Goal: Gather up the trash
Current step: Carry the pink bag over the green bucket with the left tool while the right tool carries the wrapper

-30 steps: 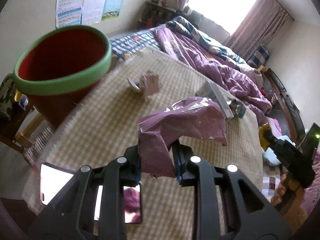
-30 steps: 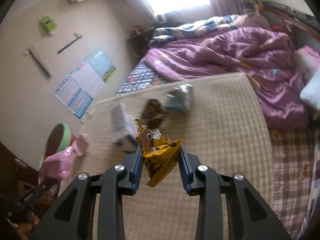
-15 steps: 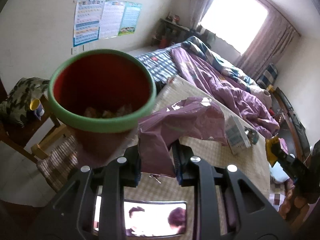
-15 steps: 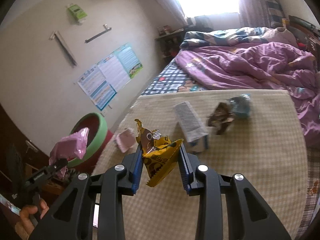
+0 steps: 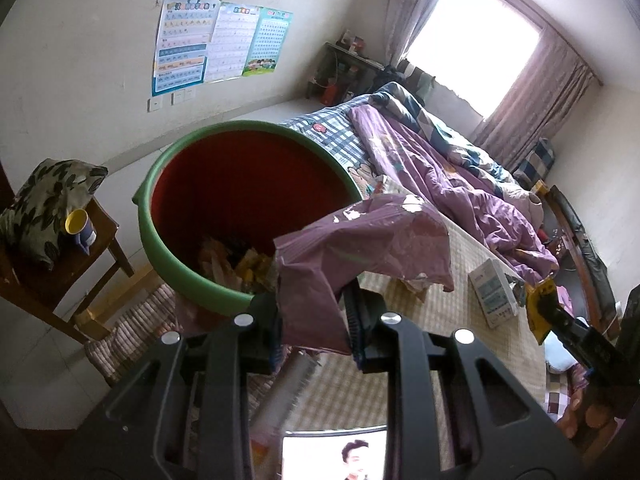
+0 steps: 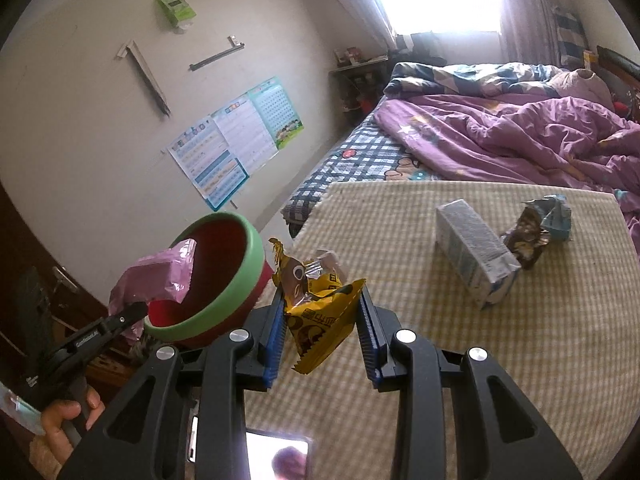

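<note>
My left gripper point(image 5: 316, 320) is shut on a crumpled purple wrapper point(image 5: 360, 248) and holds it over the near rim of a red bin with a green rim point(image 5: 188, 280) that has several wrappers inside. In the right wrist view the bin point(image 6: 236, 284) stands off the table's left edge, with the purple wrapper point(image 6: 160, 272) above it. My right gripper point(image 6: 322, 320) is shut on a yellow snack wrapper point(image 6: 320, 312) above the checked table point(image 6: 440, 360). A white-blue carton point(image 6: 472, 252) and a brown-blue wrapper point(image 6: 536, 228) lie on the table.
A small pinkish scrap point(image 6: 328, 260) lies near the table's left edge. A wooden chair point(image 5: 60, 264) with a cushion and a cup stands left of the bin. A bed with a purple quilt point(image 6: 520, 140) runs behind the table. A phone point(image 6: 276, 452) lies at the near edge.
My left gripper has swung left with the purple wrapper from over the table to over the bin. My right gripper has turned left with the yellow wrapper, bringing the bin closer in view.
</note>
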`<state>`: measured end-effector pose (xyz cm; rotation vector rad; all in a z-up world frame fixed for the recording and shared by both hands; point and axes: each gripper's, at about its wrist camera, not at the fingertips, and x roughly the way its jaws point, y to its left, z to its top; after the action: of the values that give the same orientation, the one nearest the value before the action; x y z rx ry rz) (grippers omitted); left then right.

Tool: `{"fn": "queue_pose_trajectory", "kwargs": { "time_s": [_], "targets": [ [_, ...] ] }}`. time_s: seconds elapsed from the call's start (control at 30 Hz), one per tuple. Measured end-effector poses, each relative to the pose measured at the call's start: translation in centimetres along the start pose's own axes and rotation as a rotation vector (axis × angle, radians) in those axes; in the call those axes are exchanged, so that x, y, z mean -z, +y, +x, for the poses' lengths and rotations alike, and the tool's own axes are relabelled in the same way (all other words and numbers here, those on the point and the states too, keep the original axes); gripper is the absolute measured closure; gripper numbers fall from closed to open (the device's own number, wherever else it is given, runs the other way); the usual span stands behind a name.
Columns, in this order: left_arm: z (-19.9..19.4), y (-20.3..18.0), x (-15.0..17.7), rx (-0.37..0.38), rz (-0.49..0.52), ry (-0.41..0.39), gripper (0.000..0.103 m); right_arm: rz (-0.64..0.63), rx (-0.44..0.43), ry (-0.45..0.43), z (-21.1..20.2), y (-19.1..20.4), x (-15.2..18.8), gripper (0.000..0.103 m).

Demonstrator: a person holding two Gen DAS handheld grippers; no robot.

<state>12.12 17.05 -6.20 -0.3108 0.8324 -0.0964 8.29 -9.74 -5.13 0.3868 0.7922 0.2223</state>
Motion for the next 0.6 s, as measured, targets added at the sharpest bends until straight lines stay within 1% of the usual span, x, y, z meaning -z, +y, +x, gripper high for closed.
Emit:
{"fn": "queue_pose_trajectory", "kwargs": {
  "time_s": [0.37,0.6],
  "targets": [
    [1.2,2.6,-1.7,0.029,0.022,0.027,0.078,0.011,0.019,-0.006,1.5,3.0,0.4,0.071],
    [1.7,4.1,-2.2,0.030,0.017,0.036,0.078,-0.004,0.018,0.000,2.7,4.8,0.2,0.071]
  ]
}}
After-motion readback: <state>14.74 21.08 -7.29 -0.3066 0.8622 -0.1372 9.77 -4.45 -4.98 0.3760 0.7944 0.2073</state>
